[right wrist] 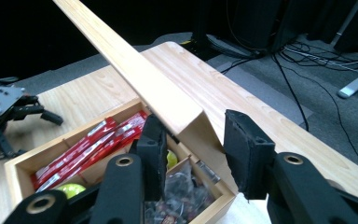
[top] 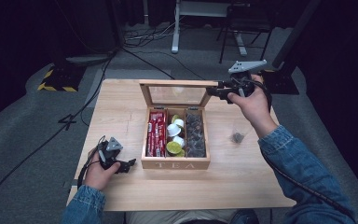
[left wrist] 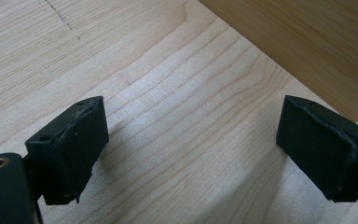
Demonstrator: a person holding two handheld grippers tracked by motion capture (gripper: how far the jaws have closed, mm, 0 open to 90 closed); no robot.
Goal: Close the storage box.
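Note:
A wooden tea box (top: 175, 164) stands in the middle of the table with its glass-paned lid (top: 177, 84) raised upright. Inside lie red packets (top: 156, 133), white and green capsules (top: 175, 135) and dark sachets (top: 195, 135). My right gripper (top: 213, 92) is at the lid's top right corner. In the right gripper view the lid's edge (right wrist: 135, 70) ends between the jaws of that gripper (right wrist: 198, 149), with a gap to the right pad. My left gripper (top: 129, 164) rests on the table left of the box, its jaws (left wrist: 191, 144) wide apart over bare wood.
A small dark sachet (top: 237, 136) lies on the table (top: 121, 112) right of the box. Beyond the table's far edge are cables, a striped stand base (top: 56, 80) and desk legs (top: 176, 28) on grey carpet.

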